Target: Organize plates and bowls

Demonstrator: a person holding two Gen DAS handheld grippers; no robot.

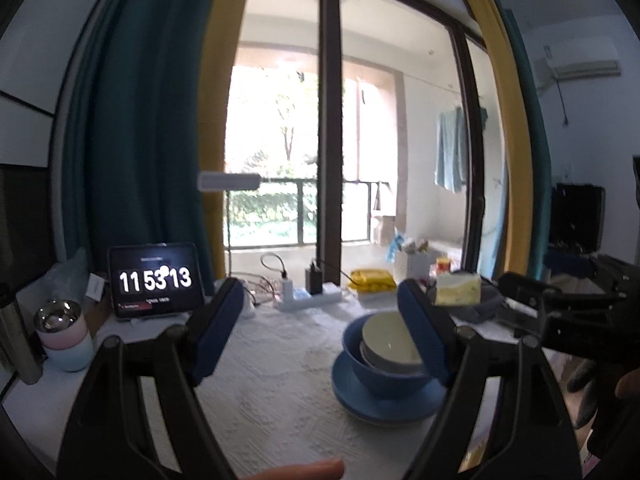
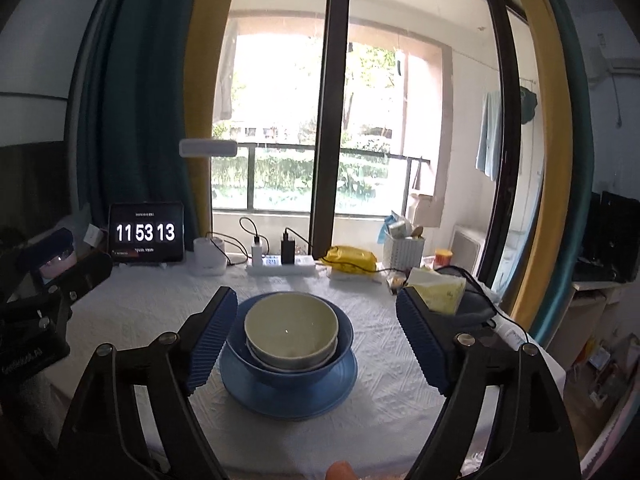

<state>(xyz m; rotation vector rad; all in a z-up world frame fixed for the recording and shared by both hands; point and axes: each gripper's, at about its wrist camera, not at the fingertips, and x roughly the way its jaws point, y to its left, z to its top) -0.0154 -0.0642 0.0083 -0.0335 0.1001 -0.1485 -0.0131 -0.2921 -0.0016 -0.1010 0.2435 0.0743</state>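
A pale cream bowl [image 2: 290, 326] sits nested in a blue bowl [image 2: 280, 372], which stands on a blue plate [image 2: 288, 398] on the white tablecloth. My right gripper [image 2: 316, 336] is open and empty, held above the table with the stack between its blue pads, not touching. My left gripper [image 1: 320, 328] is open and empty; the same stack shows in the left wrist view, the cream bowl [image 1: 386, 338] in the blue bowl [image 1: 380, 380] on the plate [image 1: 384, 402], just behind its right pad [image 1: 424, 340]. The right gripper's body [image 1: 560, 312] shows at that view's right.
A tablet clock [image 2: 146, 236] stands at the back left, with stacked pastel cups [image 1: 64, 336] beside it. A power strip with chargers [image 2: 280, 264], a yellow packet [image 2: 352, 258], a white holder [image 2: 404, 252] and a tissue pack [image 2: 438, 290] line the back and right edge.
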